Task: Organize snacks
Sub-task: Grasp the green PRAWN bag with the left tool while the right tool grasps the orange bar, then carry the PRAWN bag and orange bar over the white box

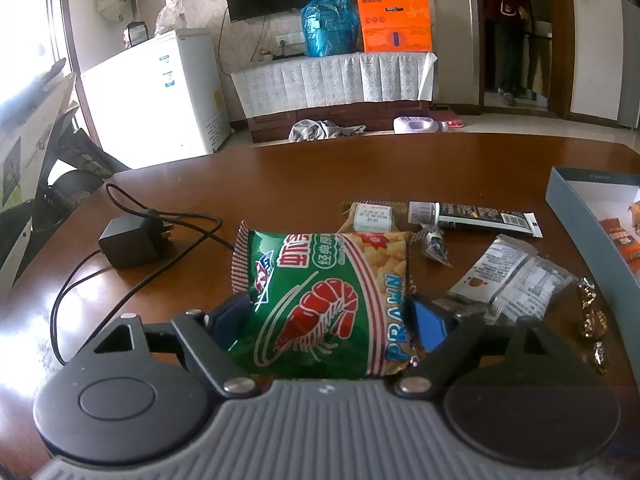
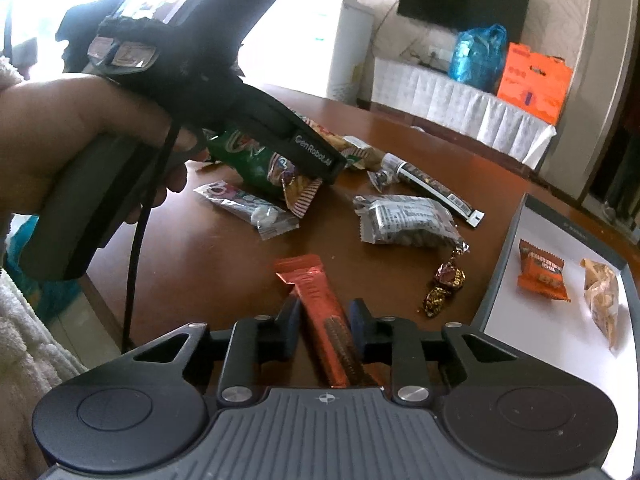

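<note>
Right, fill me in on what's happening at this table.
A person is sorting snacks with a handheld claw in each hand. The left claw is closed on a green prawn cracker bag, and the right claw has its fingers on either side of a red wafer bar. Several packets and wrapped candies are loose on the brown table. The box at the right holds an orange snack pack and a tan packet.

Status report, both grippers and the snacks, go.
Left gripper shut on prawn chips bag. Right gripper straddles red wafer bar, grip unconfirmed. Tray right, path clear.
</note>
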`<state>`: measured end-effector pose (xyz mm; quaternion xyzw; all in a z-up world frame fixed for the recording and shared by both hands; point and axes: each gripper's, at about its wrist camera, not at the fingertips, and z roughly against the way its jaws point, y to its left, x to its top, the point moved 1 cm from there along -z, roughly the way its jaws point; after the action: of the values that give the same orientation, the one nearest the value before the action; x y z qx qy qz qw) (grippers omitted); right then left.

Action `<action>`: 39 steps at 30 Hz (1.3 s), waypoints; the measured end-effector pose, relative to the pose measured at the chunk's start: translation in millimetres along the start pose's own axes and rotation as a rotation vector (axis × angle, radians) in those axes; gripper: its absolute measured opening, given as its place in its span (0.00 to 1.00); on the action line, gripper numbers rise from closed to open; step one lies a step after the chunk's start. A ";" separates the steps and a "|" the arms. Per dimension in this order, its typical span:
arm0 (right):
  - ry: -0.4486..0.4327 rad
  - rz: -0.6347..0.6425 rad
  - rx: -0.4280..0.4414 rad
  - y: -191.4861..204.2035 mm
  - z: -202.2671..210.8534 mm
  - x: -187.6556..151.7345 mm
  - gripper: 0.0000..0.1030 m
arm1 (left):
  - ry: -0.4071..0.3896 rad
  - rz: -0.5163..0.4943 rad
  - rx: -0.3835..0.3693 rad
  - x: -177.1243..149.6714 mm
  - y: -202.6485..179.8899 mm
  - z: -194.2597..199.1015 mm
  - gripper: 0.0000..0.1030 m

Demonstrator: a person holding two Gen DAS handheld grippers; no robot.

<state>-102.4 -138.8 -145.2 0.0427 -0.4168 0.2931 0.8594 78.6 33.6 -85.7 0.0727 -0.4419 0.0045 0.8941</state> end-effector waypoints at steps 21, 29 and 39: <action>-0.096 -0.088 0.027 -11.7 16.7 5.7 0.22 | -0.063 0.045 -0.005 11.3 4.0 17.5 0.74; -0.201 -0.118 0.019 -16.2 33.5 10.2 0.22 | -0.131 0.035 0.000 18.6 2.4 36.5 0.73; -0.250 -0.161 -0.022 -25.0 44.8 12.7 0.22 | -0.179 0.023 -0.004 20.4 -2.5 52.7 0.73</action>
<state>-113.8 -167.6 -102.5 0.1025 -0.5190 0.2111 0.8219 49.6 22.9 -38.3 0.0662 -0.5209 0.0073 0.8510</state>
